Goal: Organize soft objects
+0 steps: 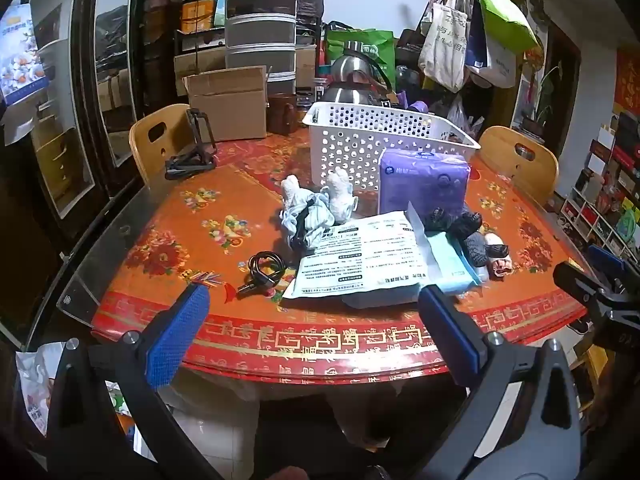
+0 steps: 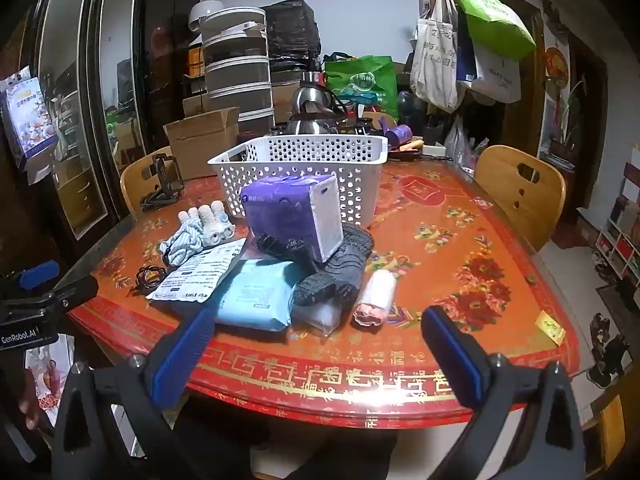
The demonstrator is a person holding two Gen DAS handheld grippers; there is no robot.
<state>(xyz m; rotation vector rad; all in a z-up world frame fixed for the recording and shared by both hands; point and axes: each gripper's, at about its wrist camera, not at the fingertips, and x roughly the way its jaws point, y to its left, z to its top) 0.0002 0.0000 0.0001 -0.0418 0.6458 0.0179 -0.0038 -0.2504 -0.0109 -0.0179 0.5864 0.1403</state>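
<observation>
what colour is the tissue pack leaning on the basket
Purple, with a white end panel: the tissue pack shows best in the right wrist view.

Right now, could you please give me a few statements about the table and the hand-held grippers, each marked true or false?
1. Both hand-held grippers, left and right, are open and hold nothing. True.
2. The purple tissue pack lies inside the white basket. False: it stands on the table in front of the basket.
3. The dark grey knitted socks lie beside the purple tissue pack. True.
4. The rolled pink-and-white item sits on top of the printed white pouch. False: it lies on the tablecloth, on the far side of the socks from the pouch.
5. A black coiled cable lies on the table. True.
</observation>
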